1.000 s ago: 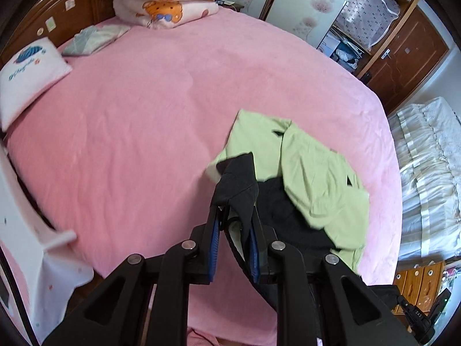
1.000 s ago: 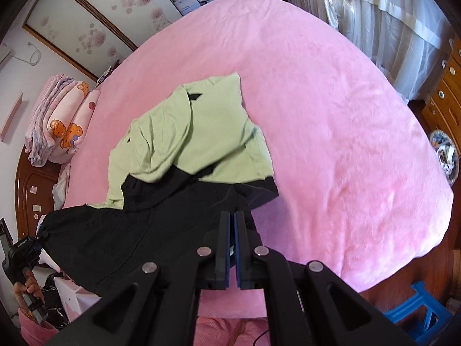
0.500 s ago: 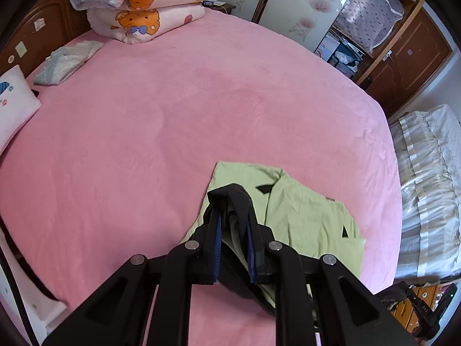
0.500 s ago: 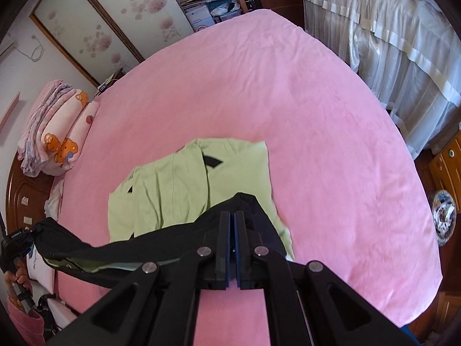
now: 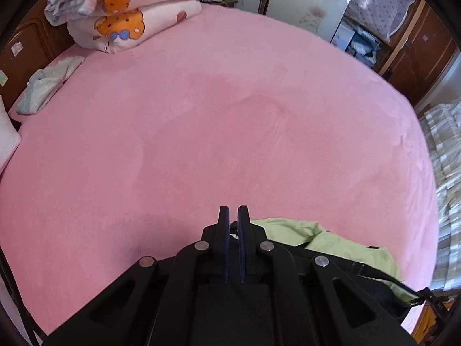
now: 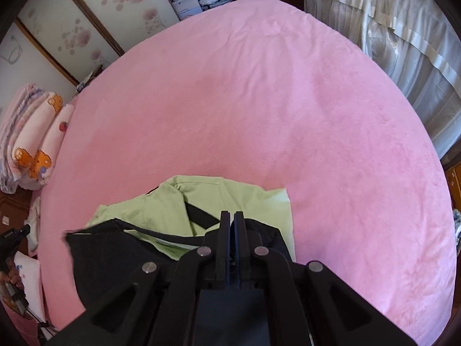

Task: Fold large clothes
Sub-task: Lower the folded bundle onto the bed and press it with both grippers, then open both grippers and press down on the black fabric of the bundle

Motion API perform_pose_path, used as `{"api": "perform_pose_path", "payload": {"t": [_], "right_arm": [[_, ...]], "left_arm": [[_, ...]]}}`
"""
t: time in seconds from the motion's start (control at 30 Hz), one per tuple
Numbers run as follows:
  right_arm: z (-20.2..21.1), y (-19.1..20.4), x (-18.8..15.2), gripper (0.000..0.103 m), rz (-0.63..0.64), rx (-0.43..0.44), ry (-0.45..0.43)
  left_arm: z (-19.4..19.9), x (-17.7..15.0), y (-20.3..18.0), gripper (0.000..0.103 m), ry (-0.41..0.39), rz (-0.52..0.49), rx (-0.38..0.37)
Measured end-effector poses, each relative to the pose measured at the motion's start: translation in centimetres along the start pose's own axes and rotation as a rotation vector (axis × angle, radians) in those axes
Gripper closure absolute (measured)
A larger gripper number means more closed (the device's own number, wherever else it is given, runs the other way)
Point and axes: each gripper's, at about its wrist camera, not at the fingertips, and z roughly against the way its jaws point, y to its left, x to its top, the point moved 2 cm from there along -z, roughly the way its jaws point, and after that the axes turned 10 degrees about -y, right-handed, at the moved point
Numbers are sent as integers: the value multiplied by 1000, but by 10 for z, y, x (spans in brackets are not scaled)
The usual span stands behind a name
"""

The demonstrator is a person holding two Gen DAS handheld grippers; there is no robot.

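The green-and-black garment (image 6: pixel 230 201) lies bunched at the lower centre of the right wrist view, on the pink bed (image 6: pixel 317 115). The right hand-held gripper (image 6: pixel 232 222) is clenched on its black hem. The left hand-held gripper (image 5: pixel 233 216) is nearly closed on black fabric, the garment (image 5: pixel 331 242) trailing toward lower right. Folded quilts (image 5: pixel 124 14) sit upper left.
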Motion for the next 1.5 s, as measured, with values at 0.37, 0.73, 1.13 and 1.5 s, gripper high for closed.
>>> {"api": "perform_pose_path", "payload": {"t": [0.37,0.73,1.13,1.5], "right_arm": [[-63,-23,28,103,10,-86,-55],[-62,-1,35,103,106,-20,-26],[-11,32,8,85,120,41,-72],[20,53,-33,52,-17,180,-102]], "left_arm": [[-51,-38,-17,99,73,-64,-20],[-39,-53,-61,97,96,-150,-57],[30,-64,-79,34,18,-174,-109],[62,-114,-102,31,26,-190,-221]]}}
